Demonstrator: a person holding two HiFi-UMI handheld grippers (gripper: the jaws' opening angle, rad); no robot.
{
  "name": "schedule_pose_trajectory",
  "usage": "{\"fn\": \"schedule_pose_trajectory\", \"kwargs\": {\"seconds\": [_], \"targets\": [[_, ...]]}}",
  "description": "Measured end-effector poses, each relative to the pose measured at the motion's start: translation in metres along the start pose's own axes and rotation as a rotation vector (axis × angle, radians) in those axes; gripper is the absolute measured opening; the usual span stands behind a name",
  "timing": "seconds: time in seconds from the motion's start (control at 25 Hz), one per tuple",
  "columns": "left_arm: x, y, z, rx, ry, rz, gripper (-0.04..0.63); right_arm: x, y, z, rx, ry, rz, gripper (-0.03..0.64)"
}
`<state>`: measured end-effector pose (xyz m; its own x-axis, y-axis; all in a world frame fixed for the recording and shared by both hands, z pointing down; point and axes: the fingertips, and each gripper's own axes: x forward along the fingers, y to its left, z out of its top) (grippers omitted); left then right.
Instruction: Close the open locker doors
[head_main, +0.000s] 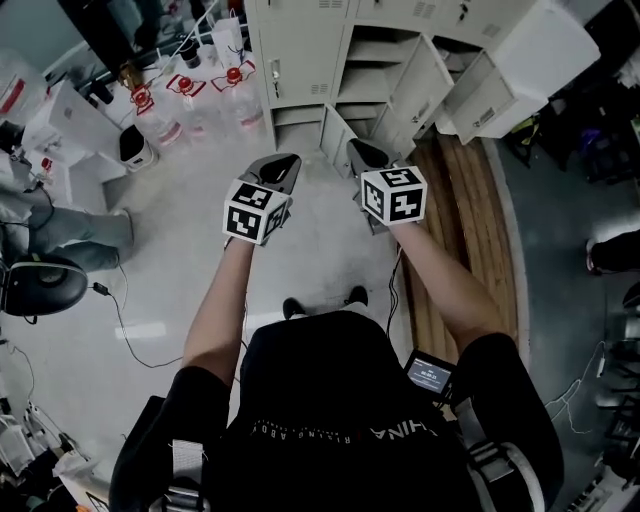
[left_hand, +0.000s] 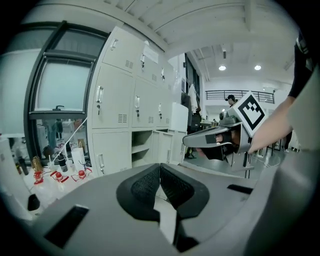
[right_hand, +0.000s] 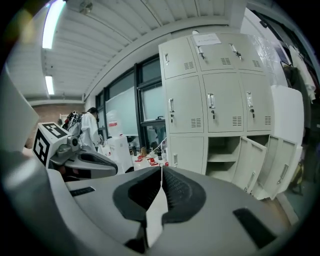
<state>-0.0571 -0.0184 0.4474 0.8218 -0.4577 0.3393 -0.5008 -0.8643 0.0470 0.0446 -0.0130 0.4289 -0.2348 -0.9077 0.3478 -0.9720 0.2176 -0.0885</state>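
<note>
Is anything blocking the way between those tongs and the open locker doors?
Nothing visible does. Only bare floor lies between the left tongs, the right tongs and the open locker doors. The bottles stand off to the left, before the closed lockers, out of the path.

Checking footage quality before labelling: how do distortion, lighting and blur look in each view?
Head view: lockers sharp and well lit. Left gripper view: strong fisheye, black corners, window washed pale. Right gripper view: lockers curve, ceiling light glares.
</note>
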Motion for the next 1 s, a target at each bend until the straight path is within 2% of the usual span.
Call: {"fn": "schedule_pose_trajectory", "kwargs": {"seconds": [0.2, 0.4, 0.64, 1.0], "targets": [[0.021, -0.039, 0.001, -0.025, 0.020, -0.028, 0.020, -0.028, -0.022, -0.009, -0.034, 0.018, 0.036, 0.035], [0.044, -0.070, 0.017, -0.036, -0.007, -0.002, 0.021, -0.052, -0.042, -0.008, -0.120, 0.024, 0.083, 0.035], [0.056, -0.092, 0.020, -0.024, 0.008, 0.011, 0.021, -0.063, -0.045, -0.004, -0.195, 0.036, 0.174, 0.035], [0.059, -0.098, 0.017, -0.026, 0.021, 0.024, 0.021, -0.068, -0.059, 0.003, -0.156, 0.000, 0.148, 0.035]]}}
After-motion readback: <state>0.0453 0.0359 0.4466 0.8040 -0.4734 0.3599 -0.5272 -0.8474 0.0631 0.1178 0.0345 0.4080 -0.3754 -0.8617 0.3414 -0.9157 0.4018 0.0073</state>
